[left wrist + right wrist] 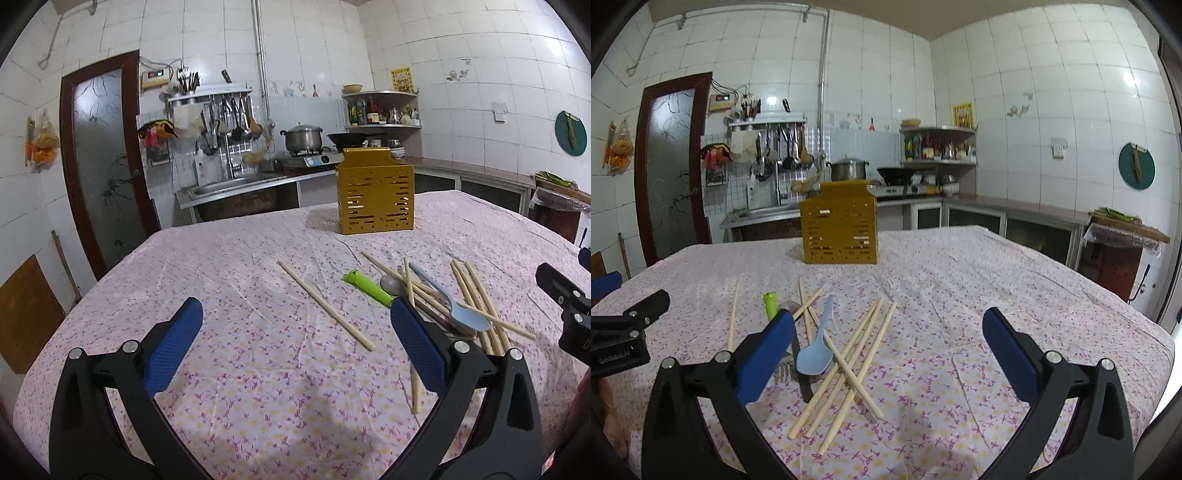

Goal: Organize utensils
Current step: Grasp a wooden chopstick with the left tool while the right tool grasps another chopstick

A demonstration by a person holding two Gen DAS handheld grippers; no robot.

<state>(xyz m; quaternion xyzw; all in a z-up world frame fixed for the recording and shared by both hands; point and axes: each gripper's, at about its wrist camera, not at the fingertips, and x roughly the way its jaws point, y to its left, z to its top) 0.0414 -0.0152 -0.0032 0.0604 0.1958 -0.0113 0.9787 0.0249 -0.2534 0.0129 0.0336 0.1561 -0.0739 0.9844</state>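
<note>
A gold perforated utensil holder (375, 192) stands upright at the far side of the table; it also shows in the right wrist view (839, 225). A heap of wooden chopsticks (849, 365), a light blue spoon (814, 356), a green-handled spoon (369, 286), a fork (785, 371) and a knife lie loose on the cloth. One chopstick (325, 304) lies apart to the left. My left gripper (295, 332) is open and empty, left of the heap. My right gripper (886, 343) is open and empty, above the heap's right side.
The table carries a pink floral cloth (240, 258). Behind it are a sink counter (236, 182), a stove with a pot (303, 138) and a wok, and a corner shelf. A brown door (103, 155) is at the left. A covered bin (1123, 251) stands at the right.
</note>
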